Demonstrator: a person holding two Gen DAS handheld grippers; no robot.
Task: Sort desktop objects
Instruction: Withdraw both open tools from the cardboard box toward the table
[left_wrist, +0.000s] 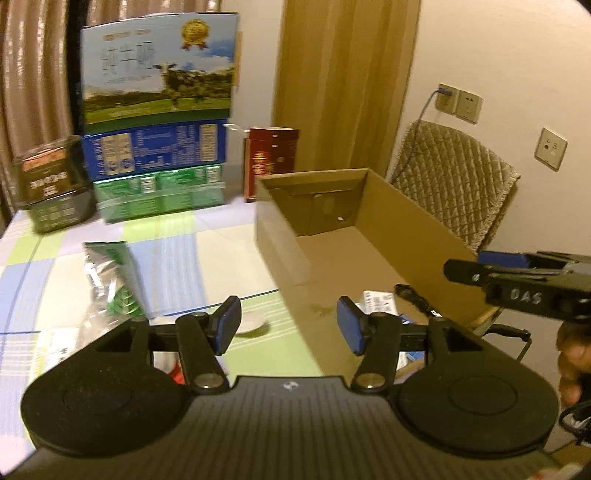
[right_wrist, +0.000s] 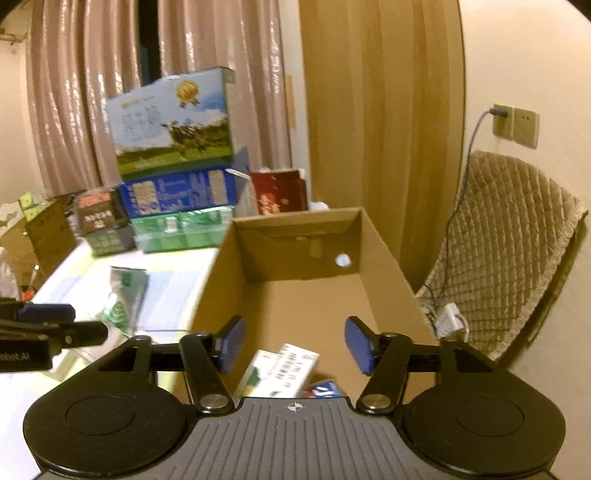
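Cardboard box (right_wrist: 314, 295), open-topped, ahead of and below right gripper (right_wrist: 295, 345); holds white printed packet (right_wrist: 284, 369) and blue item (right_wrist: 325, 389) at its near end, just beneath the fingers. Right gripper: spread, empty. Left gripper (left_wrist: 288, 326): spread, empty, over box's near left corner. Green foil pouch (left_wrist: 110, 280): on checked tablecloth (left_wrist: 166, 258), ahead-left of left gripper. Stacked cartons (left_wrist: 159, 118): far ahead-left, beyond the pouch

Black left gripper (left_wrist: 288, 325) and right gripper (right_wrist: 295, 345), blue pads.
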